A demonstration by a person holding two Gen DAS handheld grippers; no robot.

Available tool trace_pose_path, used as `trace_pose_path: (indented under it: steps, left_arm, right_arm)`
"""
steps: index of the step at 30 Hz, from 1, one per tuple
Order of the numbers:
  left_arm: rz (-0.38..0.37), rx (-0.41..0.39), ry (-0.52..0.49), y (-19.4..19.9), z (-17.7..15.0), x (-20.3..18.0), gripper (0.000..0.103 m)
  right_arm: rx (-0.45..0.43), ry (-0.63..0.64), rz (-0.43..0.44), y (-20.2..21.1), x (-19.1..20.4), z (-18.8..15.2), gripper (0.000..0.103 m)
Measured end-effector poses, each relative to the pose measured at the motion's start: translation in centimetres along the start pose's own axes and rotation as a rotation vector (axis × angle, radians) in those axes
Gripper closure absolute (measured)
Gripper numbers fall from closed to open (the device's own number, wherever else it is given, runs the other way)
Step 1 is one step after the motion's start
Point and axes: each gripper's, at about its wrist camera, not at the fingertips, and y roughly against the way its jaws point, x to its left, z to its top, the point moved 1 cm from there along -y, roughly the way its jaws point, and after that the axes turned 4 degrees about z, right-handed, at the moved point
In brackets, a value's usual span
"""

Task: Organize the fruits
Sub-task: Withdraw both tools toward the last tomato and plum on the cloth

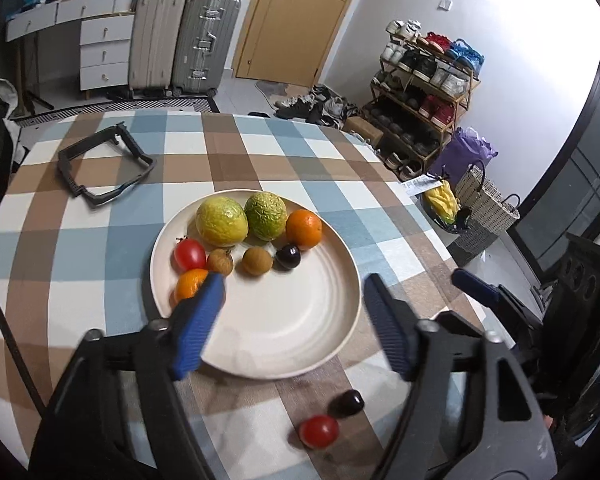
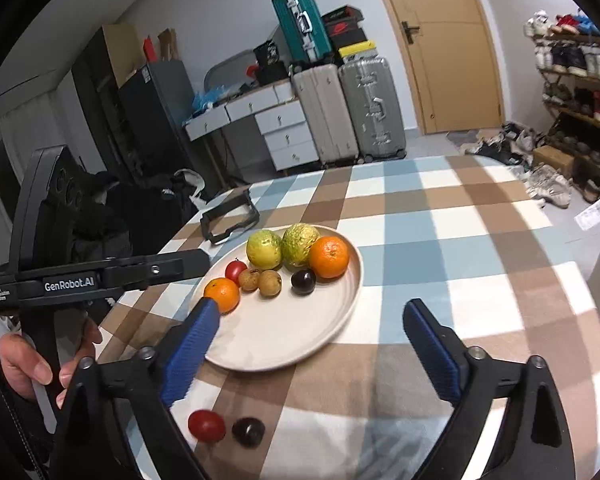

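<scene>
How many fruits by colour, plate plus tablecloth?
Yellow-green, on the plate: 2
Orange, on the plate: 2
Red: 2, one on the plate, one on the tablecloth
Brown, on the plate: 2
Dark purple: 2, one on the plate, one on the tablecloth
Total: 10

Ahead of my left claw sits the plate holding fruit; a tomato and grape lie behind it, on the tablecloth.

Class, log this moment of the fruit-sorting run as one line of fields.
left gripper: open, empty | right gripper: open, empty | plate: eight fruits | tablecloth: loose tomato, dark plum
</scene>
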Motion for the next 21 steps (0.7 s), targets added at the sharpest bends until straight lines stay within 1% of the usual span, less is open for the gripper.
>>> trace_pose_path:
  steps: [1, 6, 10, 13, 14, 16, 18, 19, 21]
  left_arm:
    - [-0.001, -0.004, 0.001, 0.5, -0.3, -0.2, 0.021]
    - [0.007, -0.014, -0.018, 2.2, -1.9, -1.6, 0.020]
    - [0.028, -0.031, -0.034, 3.6, -3.4, -2.3, 0.018]
    - [0.054, -0.056, -0.064, 4.8, -4.5, -2.7, 0.007]
    - [0.068, -0.065, -0.067, 5.1, -4.9, -2.8, 0.001]
    - [0.082, -0.074, -0.063, 5.7, -6.1, -2.7, 0.001]
    - [0.090, -0.063, -0.063, 5.8, -7.2, -2.5, 0.001]
    - [0.109, -0.056, -0.059, 5.8, -7.9, -2.3, 0.001]
    - [0.110, -0.028, -0.036, 5.5, -9.2, -1.6, 0.001]
  right_arm:
    - [-0.013, 0.011, -0.012, 0.7, 0.2, -0.1, 0.005]
    - [-0.069, 0.051, -0.023, 3.1, 1.5, -0.8, 0.001]
    - [-0.079, 0.086, -0.030, 4.2, 2.9, -1.3, 0.000]
    - [-0.091, 0.101, -0.032, 5.0, 3.8, -1.9, 0.000]
    - [-0.094, 0.100, -0.032, 5.2, 4.1, -2.2, 0.000]
    - [-0.089, 0.096, -0.031, 5.3, 4.5, -2.6, 0.000]
    - [-0.072, 0.098, -0.035, 5.3, 4.9, -3.1, 0.000]
    - [-0.062, 0.103, -0.042, 5.3, 5.2, -3.5, 0.000]
    - [-0.043, 0.111, -0.045, 5.3, 5.6, -4.3, 0.000]
